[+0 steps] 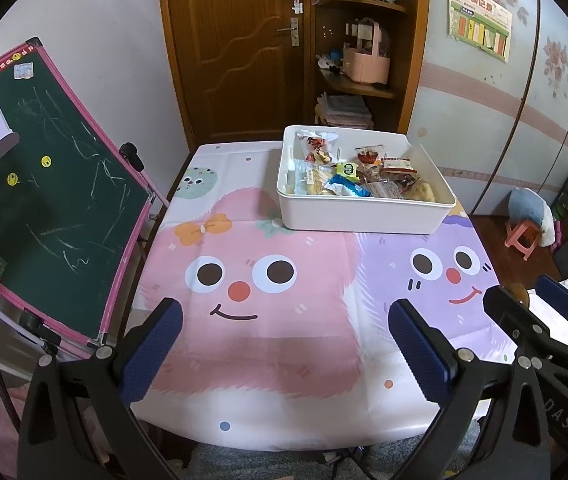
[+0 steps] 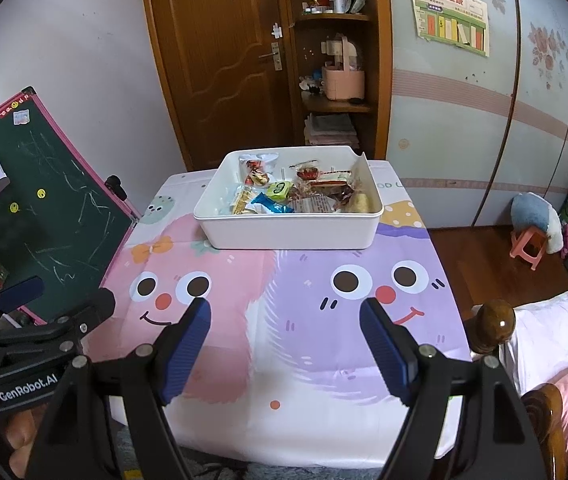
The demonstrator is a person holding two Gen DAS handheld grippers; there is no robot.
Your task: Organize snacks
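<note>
White bin [image 1: 364, 210] of snacks [image 1: 358, 176] sits well beyond both tongs, left [image 1: 284, 354] and right [image 2: 285, 350], spread wide, empty.

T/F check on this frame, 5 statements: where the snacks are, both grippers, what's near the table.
1. All the visible snacks sit inside the white bin. True.
2. The right gripper is clamped on a blue wrapper. False: its jaws stand wide apart over the tablecloth with nothing between them.
3. The left gripper is open and empty. True.
4. The white bin stands at the near edge of the table, under the grippers. False: it stands at the far end, toward the wooden door.
5. A green chalkboard leans at the table's left side. True.
</note>
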